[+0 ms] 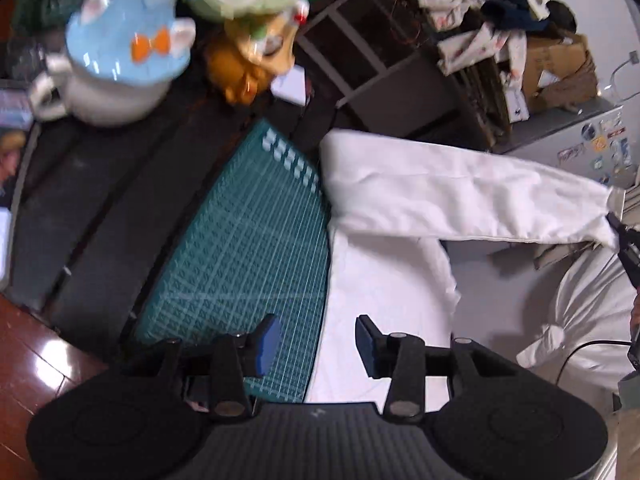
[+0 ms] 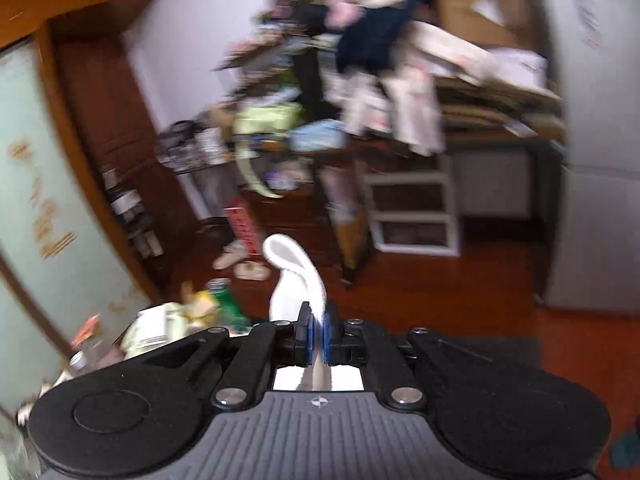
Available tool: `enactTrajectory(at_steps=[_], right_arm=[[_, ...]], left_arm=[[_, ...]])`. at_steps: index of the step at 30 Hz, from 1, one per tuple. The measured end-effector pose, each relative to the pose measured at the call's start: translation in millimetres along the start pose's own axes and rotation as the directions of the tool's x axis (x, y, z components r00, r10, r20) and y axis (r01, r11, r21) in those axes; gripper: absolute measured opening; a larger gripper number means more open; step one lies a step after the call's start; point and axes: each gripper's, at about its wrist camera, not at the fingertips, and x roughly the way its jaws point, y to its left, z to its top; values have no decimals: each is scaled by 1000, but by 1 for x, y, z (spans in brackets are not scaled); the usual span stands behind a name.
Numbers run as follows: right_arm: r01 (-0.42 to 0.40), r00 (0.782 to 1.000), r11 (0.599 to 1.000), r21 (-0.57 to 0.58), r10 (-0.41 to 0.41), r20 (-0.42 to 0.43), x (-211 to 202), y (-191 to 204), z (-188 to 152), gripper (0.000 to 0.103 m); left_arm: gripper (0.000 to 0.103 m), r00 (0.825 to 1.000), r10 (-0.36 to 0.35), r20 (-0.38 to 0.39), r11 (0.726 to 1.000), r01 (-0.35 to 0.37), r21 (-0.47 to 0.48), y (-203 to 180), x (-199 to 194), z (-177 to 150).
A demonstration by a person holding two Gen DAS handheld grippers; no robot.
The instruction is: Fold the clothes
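A white garment [image 1: 400, 280] lies spread on the table, partly over a green cutting mat [image 1: 248, 248]. One long sleeve [image 1: 460, 200] is pulled up and out to the right, off the table. My right gripper [image 1: 622, 240] holds its end at the picture's right edge. In the right wrist view the right gripper [image 2: 318, 320] is shut on the white cuff [image 2: 292, 268], which curls up above the pads. My left gripper [image 1: 316, 328] hovers open over the garment's left edge where it meets the mat, with nothing between its pads.
A pot with a blue lid [image 1: 120, 64] and a yellow toy [image 1: 244, 68] stand beyond the mat. Behind them are a dark shelf [image 1: 360, 60] and a pile of clothes [image 1: 480, 20]. A white fridge with stickers [image 1: 592, 148] stands at the right. Wooden floor [image 2: 440, 280] lies below.
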Motion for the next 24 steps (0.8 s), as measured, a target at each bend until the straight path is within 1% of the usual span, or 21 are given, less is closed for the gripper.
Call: enactTrajectory(at_steps=[2, 3, 5, 6, 8, 10, 12, 14, 15, 17, 18, 20, 21, 24], right_arm=[[76, 996, 993, 92, -72, -47, 14, -48, -23, 4], [89, 995, 989, 118, -83, -61, 20, -59, -32, 4], [137, 987, 969, 207, -117, -106, 39, -96, -64, 4], [147, 986, 962, 228, -124, -115, 44, -104, -73, 4], [166, 982, 949, 269, -134, -133, 53, -120, -90, 4], [150, 984, 942, 300, -115, -133, 55, -130, -100, 4], [143, 985, 940, 308, -106, -135, 56, -132, -103, 4], [125, 988, 940, 319, -89, -123, 52, -135, -105, 4], [107, 991, 937, 332, -75, -110, 48, -136, -106, 4], [72, 996, 930, 362, -45, -81, 43, -139, -106, 4], [59, 997, 925, 376, -36, -68, 41, -140, -106, 4], [40, 999, 917, 397, -24, -45, 36, -142, -106, 4], [32, 999, 914, 405, -20, -34, 35, -144, -107, 4], [3, 1000, 899, 439, -3, -1, 30, -150, -110, 4]], left_arm=[[41, 999, 8, -35, 1000, -8, 14, -4, 17, -3], [41, 999, 15, -46, 1000, -14, 23, -6, 24, -4], [41, 997, 42, -64, 997, -38, 64, -14, 37, -4], [41, 996, 56, -71, 995, -50, 86, -19, 43, -4], [41, 994, 89, -61, 986, -80, 149, -32, 53, -1], [41, 994, 108, -34, 974, -99, 203, -43, 58, 3], [41, 989, 146, 18, 948, -145, 283, -56, 64, 5], [41, 977, 190, 94, 905, -211, 368, -71, 71, 7], [41, 971, 199, 130, 879, -236, 415, -78, 75, 7], [41, 962, 211, 172, 837, -269, 476, -88, 83, 6], [41, 948, 214, 236, 767, -312, 561, -101, 94, 5], [41, 928, 222, 300, 673, -368, 641, -114, 113, 5], [41, 923, 230, 310, 649, -383, 658, -117, 121, 7], [40, 916, 229, 330, 580, -401, 709, -126, 153, 11]])
